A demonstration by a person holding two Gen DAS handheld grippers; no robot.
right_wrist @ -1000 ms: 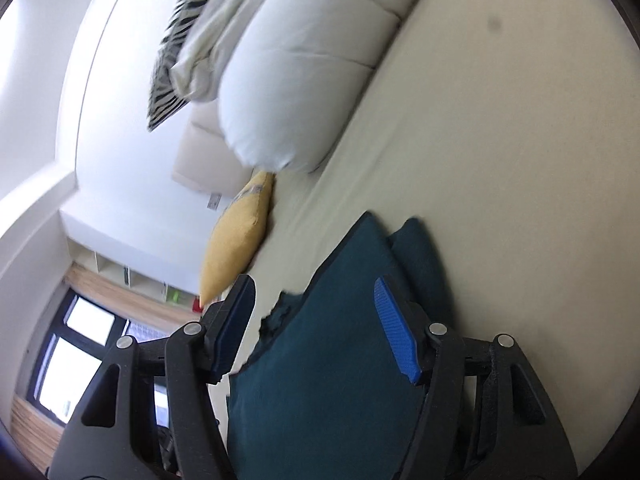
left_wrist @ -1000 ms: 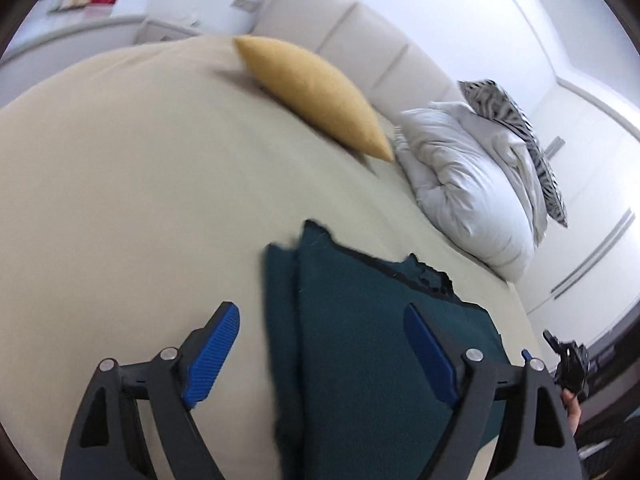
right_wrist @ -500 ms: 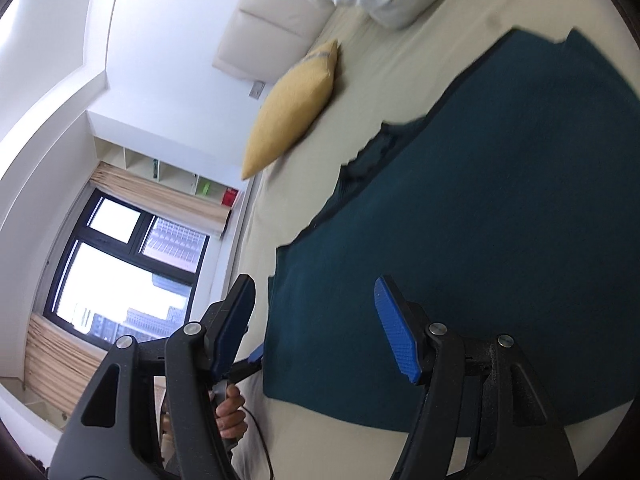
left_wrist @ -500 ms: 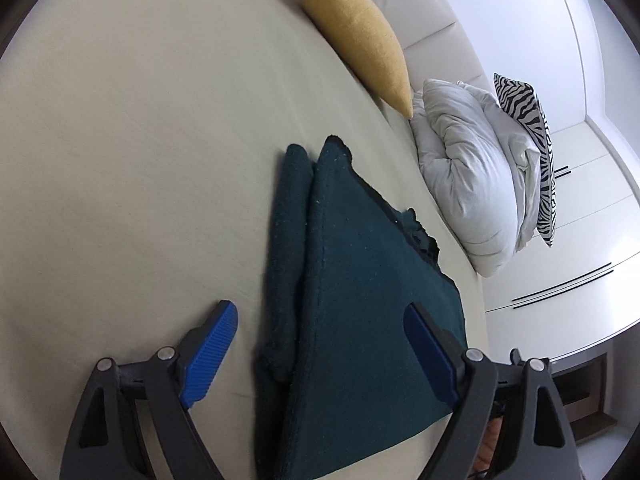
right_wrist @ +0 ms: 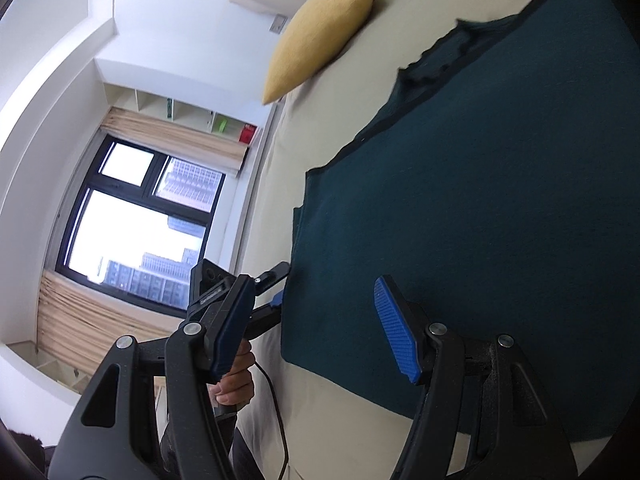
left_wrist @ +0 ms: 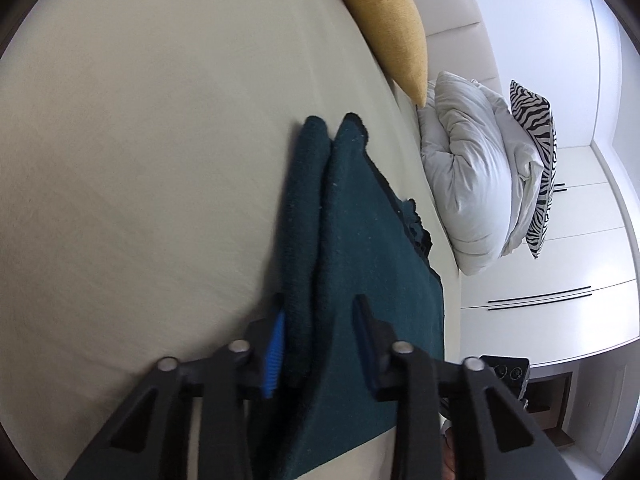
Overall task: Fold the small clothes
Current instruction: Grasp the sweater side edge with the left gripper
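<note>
The dark teal garment [left_wrist: 360, 264] lies spread on the cream bed [left_wrist: 140, 160], and the left gripper [left_wrist: 318, 344] has its jaws drawn in around the doubled-over side edge of it, the folded roll sitting right between the two blue pads; they look clenched on that thick edge, though a sliver of gap on one side makes me less than sure the squeeze is complete. From the other side, the right gripper [right_wrist: 316, 332] hangs released over the cloth's near corner, jaws wide apart, one pad above the fabric and the other out past the garment's edge, where the left tool is visible nipping the hem. The cloth looks like a soft, fuzzy knit: light, limp, not slippery, likely to sag and drape the instant it is lifted, so I would take it at the hems and corners rather than mid-panel. Ahead of the left jaws the bed runs open and bare; off to their right sit a white duvet [left_wrist: 468, 184], a zebra cushion [left_wrist: 536, 168] and a yellow pillow [left_wrist: 384, 20], well apart from the garment. There seems ample room to carry an edge across.
</note>
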